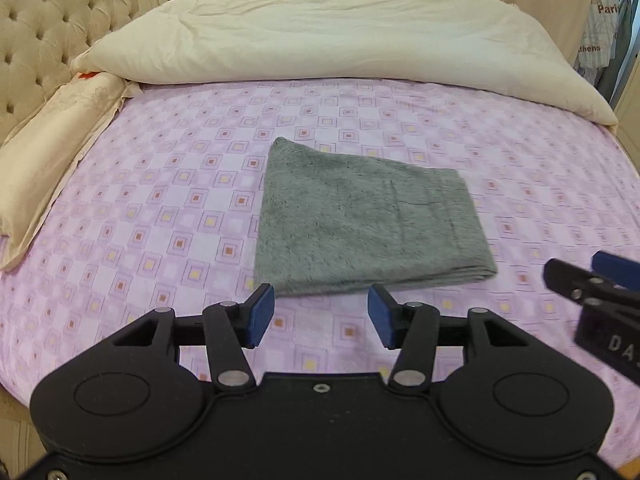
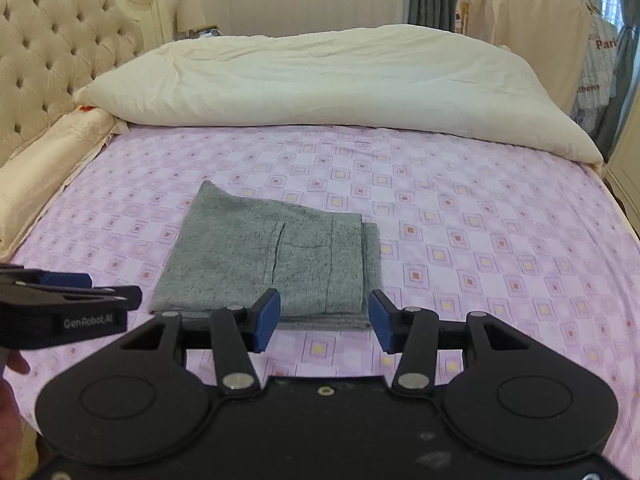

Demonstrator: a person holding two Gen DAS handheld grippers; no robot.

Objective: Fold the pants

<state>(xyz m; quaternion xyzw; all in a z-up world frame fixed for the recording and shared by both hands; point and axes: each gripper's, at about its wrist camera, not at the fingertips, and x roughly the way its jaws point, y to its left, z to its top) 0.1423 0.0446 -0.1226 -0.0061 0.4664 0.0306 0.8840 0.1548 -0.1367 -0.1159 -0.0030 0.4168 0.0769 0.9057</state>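
The grey pants (image 1: 360,220) lie folded into a compact stack on the pink patterned bed sheet (image 1: 160,208). A back pocket seam faces up on the pants (image 2: 276,256) in the right wrist view. My left gripper (image 1: 322,312) hovers above the sheet just short of the stack's near edge, open, nothing between its blue pads. My right gripper (image 2: 324,320) hangs over the stack's near right corner, open and holding nothing. Each gripper shows in the other's view: the right gripper (image 1: 592,280) at the right edge, the left gripper (image 2: 80,292) at the left edge.
A cream duvet (image 1: 340,36) is bunched across the far side of the bed. A tufted headboard (image 1: 48,40) and a long cream pillow (image 1: 44,168) run along the left. Clothes hang at the far right (image 2: 600,64). A hand (image 2: 10,380) shows at the lower left.
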